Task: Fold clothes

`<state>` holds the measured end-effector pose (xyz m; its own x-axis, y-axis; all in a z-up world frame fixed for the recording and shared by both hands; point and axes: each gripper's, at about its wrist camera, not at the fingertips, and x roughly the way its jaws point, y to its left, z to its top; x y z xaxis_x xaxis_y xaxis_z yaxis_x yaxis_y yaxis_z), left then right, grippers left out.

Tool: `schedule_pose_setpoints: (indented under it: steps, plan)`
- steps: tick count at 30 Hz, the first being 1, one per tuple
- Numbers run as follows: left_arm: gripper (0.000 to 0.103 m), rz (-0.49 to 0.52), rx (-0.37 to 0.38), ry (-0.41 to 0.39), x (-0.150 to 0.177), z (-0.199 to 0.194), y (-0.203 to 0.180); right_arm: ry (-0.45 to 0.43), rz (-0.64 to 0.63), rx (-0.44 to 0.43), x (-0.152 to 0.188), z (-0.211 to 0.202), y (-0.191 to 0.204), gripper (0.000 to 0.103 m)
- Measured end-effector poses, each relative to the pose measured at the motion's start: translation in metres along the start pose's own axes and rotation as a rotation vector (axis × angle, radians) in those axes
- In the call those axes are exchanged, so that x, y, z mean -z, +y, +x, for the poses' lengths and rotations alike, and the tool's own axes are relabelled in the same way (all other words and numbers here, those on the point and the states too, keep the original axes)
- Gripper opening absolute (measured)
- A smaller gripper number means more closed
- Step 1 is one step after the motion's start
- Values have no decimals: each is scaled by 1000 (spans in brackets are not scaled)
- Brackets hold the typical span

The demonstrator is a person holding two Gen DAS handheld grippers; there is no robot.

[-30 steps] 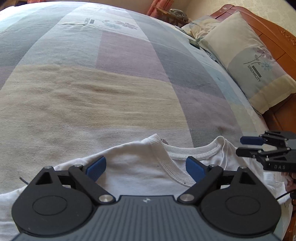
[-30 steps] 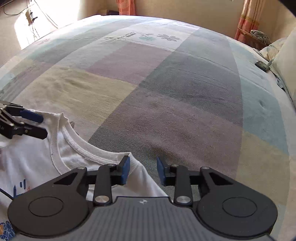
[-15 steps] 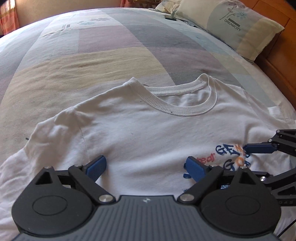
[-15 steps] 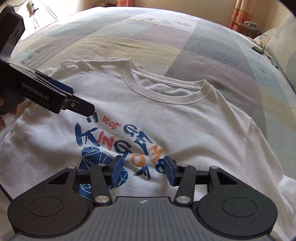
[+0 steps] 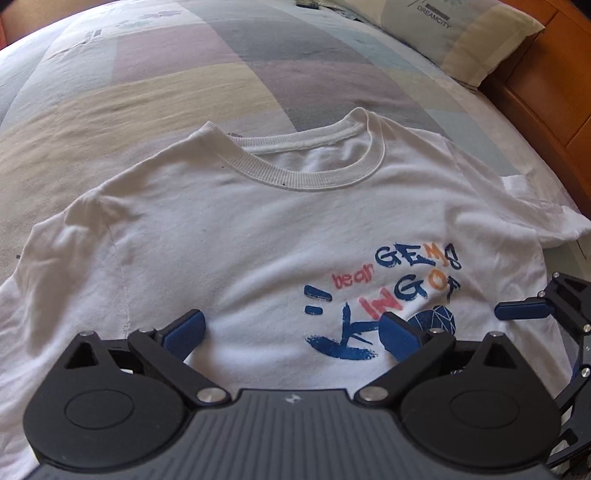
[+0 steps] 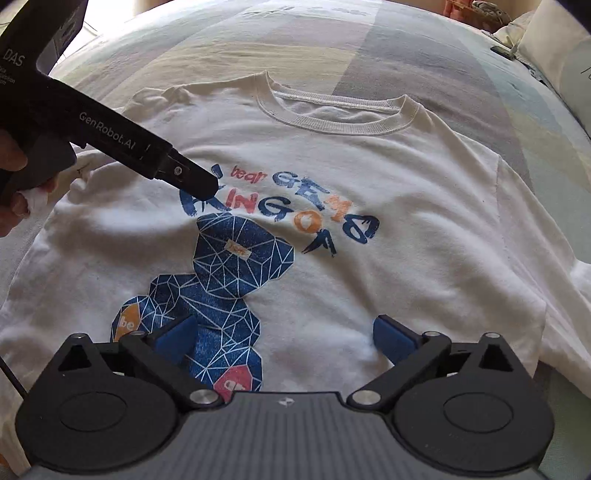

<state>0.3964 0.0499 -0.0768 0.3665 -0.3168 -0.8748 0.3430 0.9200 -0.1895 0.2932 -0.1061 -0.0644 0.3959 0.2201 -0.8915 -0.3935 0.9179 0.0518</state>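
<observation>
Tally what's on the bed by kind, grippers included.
T-shirt: 1
Pillows: 1 fully seen, a second partly visible beyond it
Dark small object near the pillows: 1
Grippers: 2, left and right, both opening, nothing between them
Total: 6

A white T-shirt (image 5: 229, 236) lies flat on the patchwork bedspread (image 5: 155, 85). The left gripper (image 5: 291, 328) hangs above it, jaws opening, nothing between them.

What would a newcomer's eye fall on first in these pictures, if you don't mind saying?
Probably the white T-shirt, spread flat, front up, on the pastel patchwork bedspread, collar toward the far end. Next, its blue bear print under painted lettering, nearer the viewer than the collar. Both grippers, left and right, hover over the shirt, jaws opening with nothing pinched.
</observation>
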Motion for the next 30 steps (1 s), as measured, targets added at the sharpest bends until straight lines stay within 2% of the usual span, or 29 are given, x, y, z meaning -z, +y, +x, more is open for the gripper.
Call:
schedule_pose_setpoints:
  steps: [2, 6, 11, 14, 18, 23, 27, 30]
  plan:
    - [99, 3, 2, 3, -7, -3, -5, 16, 27, -13, 7, -7, -5, 103]
    - [99, 35, 62, -51, -24, -14, -24, 28, 105, -25, 23, -21, -22, 103]
    - [99, 90, 111, -25, -37, 2, -57, -8, 298, -38, 39, -46, -51, 103]
    - [99, 106, 150, -27, -42, 7, -71, -49, 438, 18, 53, -63, -83, 103]
    - [99, 135, 186, 8, -40, 17, -91, -131, 636, 106, 80, -90, -138, 103]
    - [99, 156, 212, 57, -35, 27, -111, -236, 864, 293, 126, -120, -224, 103]
    - [99, 138, 186, 72, -34, 35, -117, -299, 959, 393, 151, -141, -280, 103]
    - [99, 115, 163, 72, -33, 38, -119, -364, 949, 395, 150, -156, -302, 103]
